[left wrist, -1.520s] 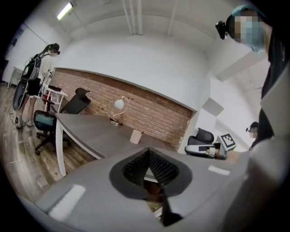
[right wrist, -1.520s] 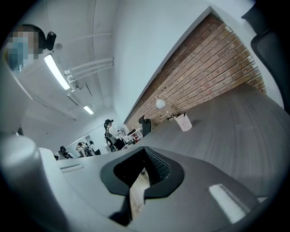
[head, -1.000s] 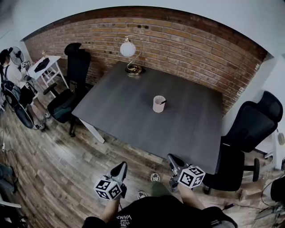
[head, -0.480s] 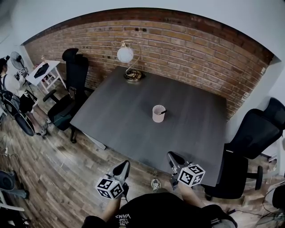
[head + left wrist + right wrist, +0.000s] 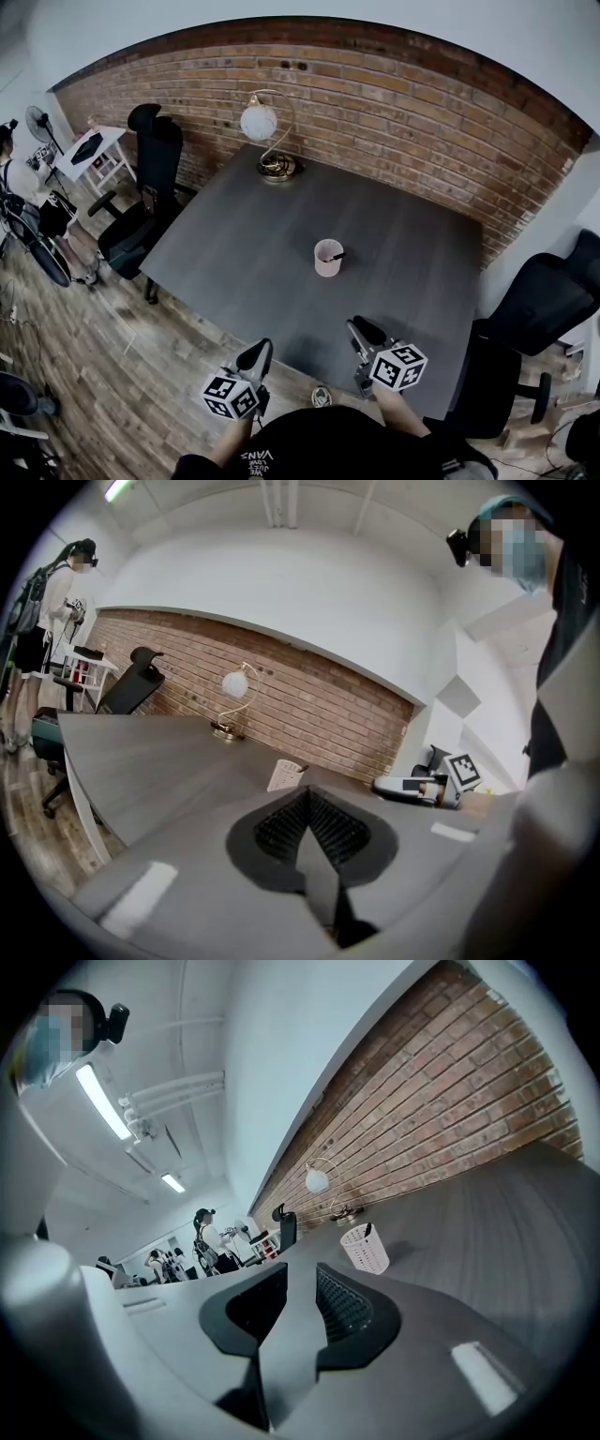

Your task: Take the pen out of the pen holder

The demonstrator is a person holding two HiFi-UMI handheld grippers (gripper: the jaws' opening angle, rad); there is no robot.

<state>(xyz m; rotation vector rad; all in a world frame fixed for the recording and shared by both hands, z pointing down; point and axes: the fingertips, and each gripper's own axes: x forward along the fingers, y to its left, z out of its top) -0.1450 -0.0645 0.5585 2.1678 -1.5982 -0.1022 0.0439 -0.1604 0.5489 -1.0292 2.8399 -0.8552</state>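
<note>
**Pen sitting in its holder, both grippers hovering low in the frame**

The dark pen [image 5: 337, 255] is leaning against the right rim of the pale, perforated, cylindrical pen holder [image 5: 327, 262]. The holder is standing upright just right of centre in the head view, on the dark grey bench [image 5: 234, 244]. The left gripper [image 5: 256, 353] is hovering at lower centre, just off the near bench edge, its ribbed black fingers [image 5: 279, 829] pressing together on nothing. The right gripper [image 5: 360, 330] is hovering over the near edge, its fingers [image 5: 343, 1305] standing narrowly apart and empty, well apart from the holder.
</note>
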